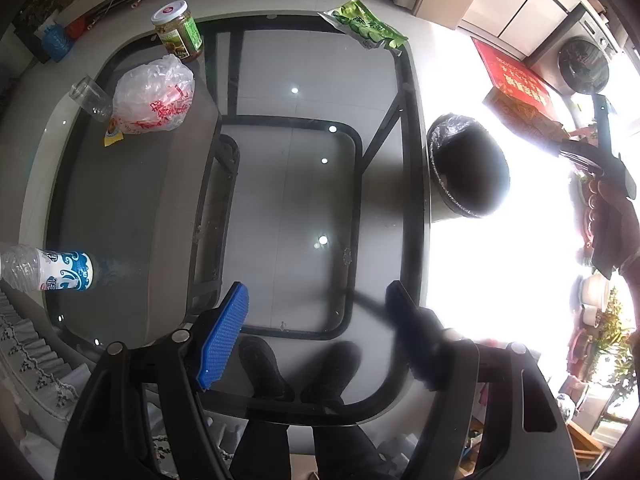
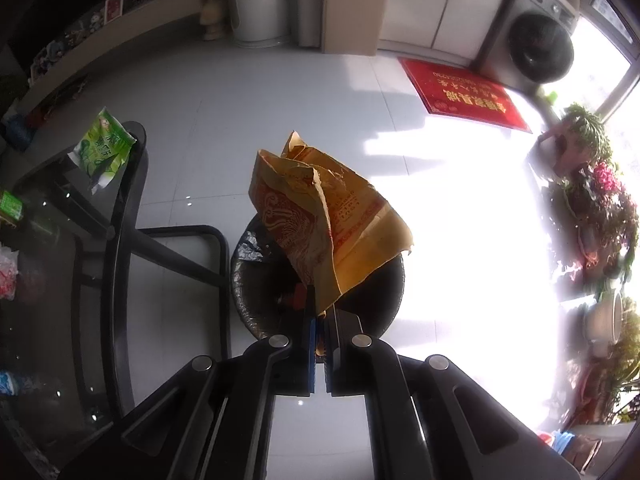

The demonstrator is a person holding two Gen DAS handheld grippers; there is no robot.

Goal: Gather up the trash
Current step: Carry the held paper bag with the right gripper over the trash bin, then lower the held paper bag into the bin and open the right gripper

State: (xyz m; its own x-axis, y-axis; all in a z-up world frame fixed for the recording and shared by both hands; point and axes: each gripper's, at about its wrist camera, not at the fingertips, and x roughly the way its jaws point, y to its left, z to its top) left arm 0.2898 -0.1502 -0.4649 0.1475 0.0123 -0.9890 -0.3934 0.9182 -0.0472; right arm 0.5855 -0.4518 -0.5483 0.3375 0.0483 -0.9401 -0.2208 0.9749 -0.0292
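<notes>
My right gripper point(image 2: 320, 316) is shut on a crumpled yellow paper bag with red print point(image 2: 324, 216), which hangs above the black-lined trash bin point(image 2: 248, 280) on the floor. In the left wrist view the same bin point(image 1: 468, 168) stands just right of the glass table point(image 1: 412, 160). My left gripper point(image 1: 320, 300) is open over the table's near edge with nothing between its blue pads point(image 1: 224, 336). On the table lie a white plastic bag with red print point(image 1: 154, 94), a green snack packet point(image 1: 364, 26), a jar with a green label point(image 1: 178, 30), a clear cup point(image 1: 90, 98) and a water bottle point(image 1: 48, 270).
A red doormat point(image 2: 466, 98) lies on the tiled floor before a washing machine point(image 2: 540, 50). Potted plants point(image 2: 592, 200) line the bright window side at right. A person's dark shoes point(image 1: 300, 372) show under the glass. A lace-edged sofa point(image 1: 36, 360) is at lower left.
</notes>
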